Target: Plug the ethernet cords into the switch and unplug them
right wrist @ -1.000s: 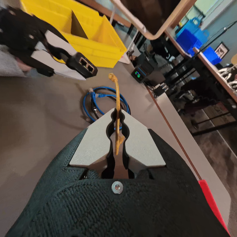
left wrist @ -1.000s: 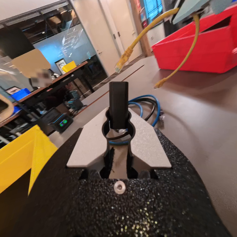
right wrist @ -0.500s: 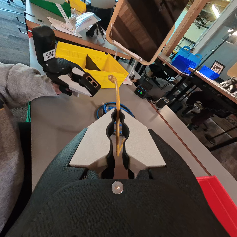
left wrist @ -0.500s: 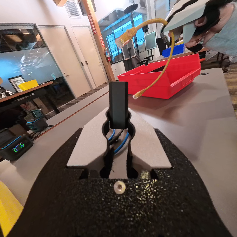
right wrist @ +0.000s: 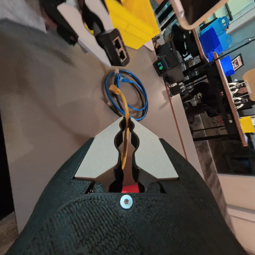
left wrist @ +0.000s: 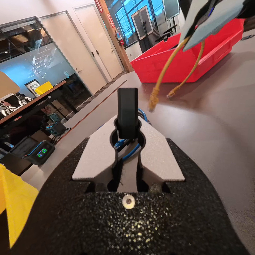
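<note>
- Since half a second earlier, the yellow ethernet cord's (right wrist: 124, 109) plug had dropped from above the switch (right wrist: 115, 48) to below its ports.
- Left gripper (left wrist: 127, 124) pinched the black switch (left wrist: 127, 110); right gripper (right wrist: 126, 122) pinched the cord.
- Blue cords (right wrist: 132, 93) lay coiled on the table (left wrist: 207, 131).
- Red bin (left wrist: 179, 66) sat at the far right; its contents were hidden.

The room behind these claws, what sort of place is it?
Probably an office or lab workspace: long work tables, glass-walled rooms, plastic parts bins such as the red bin, and coiled network cables.
</note>
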Available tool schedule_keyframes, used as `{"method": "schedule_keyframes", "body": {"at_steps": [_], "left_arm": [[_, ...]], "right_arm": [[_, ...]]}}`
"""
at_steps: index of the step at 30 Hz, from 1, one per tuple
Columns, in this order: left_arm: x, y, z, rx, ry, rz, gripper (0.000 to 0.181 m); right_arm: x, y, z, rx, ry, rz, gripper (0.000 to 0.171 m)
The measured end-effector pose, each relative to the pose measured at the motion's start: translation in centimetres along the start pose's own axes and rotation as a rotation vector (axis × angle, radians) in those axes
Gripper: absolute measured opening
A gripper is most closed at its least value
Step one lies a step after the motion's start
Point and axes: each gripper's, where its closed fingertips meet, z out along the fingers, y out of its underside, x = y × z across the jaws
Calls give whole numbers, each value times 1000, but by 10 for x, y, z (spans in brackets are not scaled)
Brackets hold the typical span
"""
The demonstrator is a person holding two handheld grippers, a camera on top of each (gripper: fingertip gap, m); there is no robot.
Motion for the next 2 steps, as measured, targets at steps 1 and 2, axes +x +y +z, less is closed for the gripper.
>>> {"method": "schedule_keyframes", "body": {"at_steps": [1,2], "left_arm": [[-1,2,0,-12,-3,11,21],[-1,4,1,-24,-3,11,21]], "right_arm": [[-6,3,4,-23,8,-41,2],[-12,7,9,-44,20,-84,2]]}}
